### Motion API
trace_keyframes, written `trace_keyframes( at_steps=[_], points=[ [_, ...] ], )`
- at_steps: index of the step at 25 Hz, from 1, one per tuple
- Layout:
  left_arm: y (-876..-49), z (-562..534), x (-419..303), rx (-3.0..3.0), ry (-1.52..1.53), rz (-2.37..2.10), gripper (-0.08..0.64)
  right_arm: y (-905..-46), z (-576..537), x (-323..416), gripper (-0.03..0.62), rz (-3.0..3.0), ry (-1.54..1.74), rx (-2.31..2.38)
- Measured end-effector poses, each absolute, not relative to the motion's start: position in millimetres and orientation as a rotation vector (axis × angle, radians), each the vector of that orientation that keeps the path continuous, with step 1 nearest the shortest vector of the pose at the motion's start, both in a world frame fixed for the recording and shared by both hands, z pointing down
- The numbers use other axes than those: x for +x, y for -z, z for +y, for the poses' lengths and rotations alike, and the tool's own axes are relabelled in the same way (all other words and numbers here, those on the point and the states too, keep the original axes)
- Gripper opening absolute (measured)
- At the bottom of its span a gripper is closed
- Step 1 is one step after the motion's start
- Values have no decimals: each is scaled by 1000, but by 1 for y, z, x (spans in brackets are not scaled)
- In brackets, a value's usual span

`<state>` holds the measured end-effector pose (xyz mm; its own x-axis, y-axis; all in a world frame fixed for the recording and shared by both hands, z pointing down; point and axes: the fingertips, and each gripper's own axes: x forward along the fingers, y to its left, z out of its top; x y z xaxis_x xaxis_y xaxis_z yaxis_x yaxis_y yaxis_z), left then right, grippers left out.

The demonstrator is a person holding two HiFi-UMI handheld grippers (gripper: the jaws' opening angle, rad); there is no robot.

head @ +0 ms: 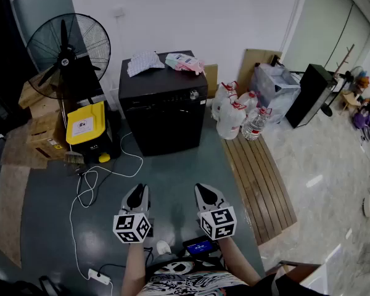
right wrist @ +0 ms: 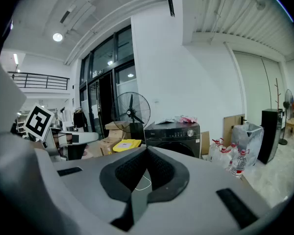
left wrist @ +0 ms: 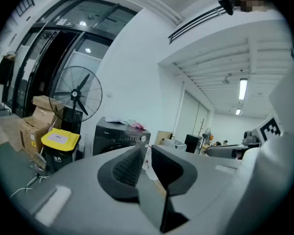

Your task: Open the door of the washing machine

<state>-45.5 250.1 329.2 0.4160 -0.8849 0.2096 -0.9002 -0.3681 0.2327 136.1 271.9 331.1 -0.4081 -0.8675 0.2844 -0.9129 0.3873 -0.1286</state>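
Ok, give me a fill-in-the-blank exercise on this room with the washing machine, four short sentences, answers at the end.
1. The door of the washing machine is ____.
2. The bin beside it has a ____ lid.
3. Behind that bin stands a large ____.
4. In the head view, the water bottles stand to the machine's ____.
Missing words: closed; yellow; fan; right.
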Motion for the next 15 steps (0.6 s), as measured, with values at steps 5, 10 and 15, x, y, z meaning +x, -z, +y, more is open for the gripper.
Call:
trace_keyframes(
  at_steps=[5, 10, 15],
  points=[
    [-327, 256, -50, 2298, -59, -1580, 23, -331, 280, 132, 2, -2496, -417, 1546],
    [-315, 265, -36, 2386, -143, -1509, 15, -327, 284, 129, 2, -2526, -395, 1501],
    [-320, 269, -14, 2482, -253, -1461, 15, -340, 282, 145, 3, -2502, -511, 1529]
  ],
)
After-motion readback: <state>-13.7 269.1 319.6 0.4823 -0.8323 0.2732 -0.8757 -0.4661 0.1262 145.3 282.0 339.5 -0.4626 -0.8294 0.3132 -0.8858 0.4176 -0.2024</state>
